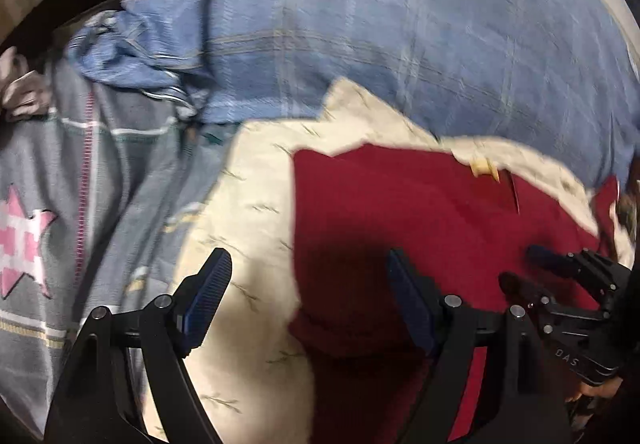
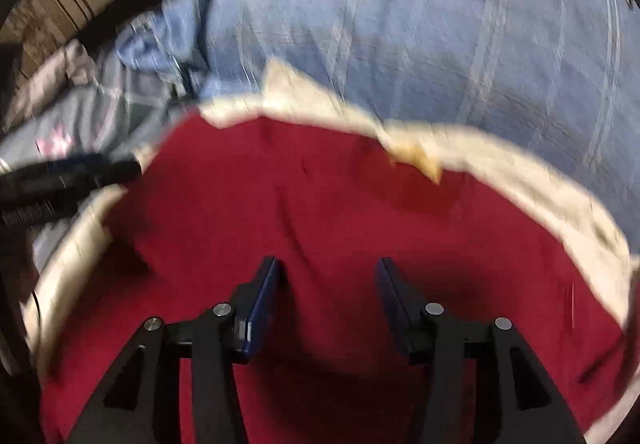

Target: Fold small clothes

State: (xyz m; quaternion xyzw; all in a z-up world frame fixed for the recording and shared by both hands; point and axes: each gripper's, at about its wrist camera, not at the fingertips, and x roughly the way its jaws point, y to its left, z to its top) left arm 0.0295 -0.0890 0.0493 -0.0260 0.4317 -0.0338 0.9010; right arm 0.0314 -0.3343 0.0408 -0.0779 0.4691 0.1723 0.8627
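Left wrist view: 1 red garment (image 1: 420, 211) lies spread flat, plain dark red, with a short slit and 1 small yellow tag (image 1: 485, 168) near its far edge. It rests on 1 cream cloth (image 1: 256, 203) printed with small dark dashes, which shows beyond the garment's left and far edges. Past the cream cloth, farther from the garment, lies 1 blue checked sheet (image 1: 360, 23). To the left of the garment, beyond the cream cloth, is 1 grey fabric (image 1: 120, 163) with pale stripes and 1 pink star (image 1: 24, 240). The left gripper (image 1: 310, 268) hovers over the garment's left edge with its 2 jaws wide apart and nothing between them: 1 finger over the cream cloth, 1 over the red. The right gripper (image 1: 524, 264) reaches in over the garment's right part; its jaw state is unclear from this angle.

Right wrist view, blurred: the red garment (image 2: 320, 203) fills the middle, ringed by the cream cloth (image 2: 500, 163), with the yellow tag (image 2: 420, 159) at its far edge and the blue sheet (image 2: 400, 23) beyond. The right gripper (image 2: 328, 268) has its 2 jaws parted above the red cloth, clamping nothing. The left gripper (image 2: 120, 167) enters at the garment's left edge.
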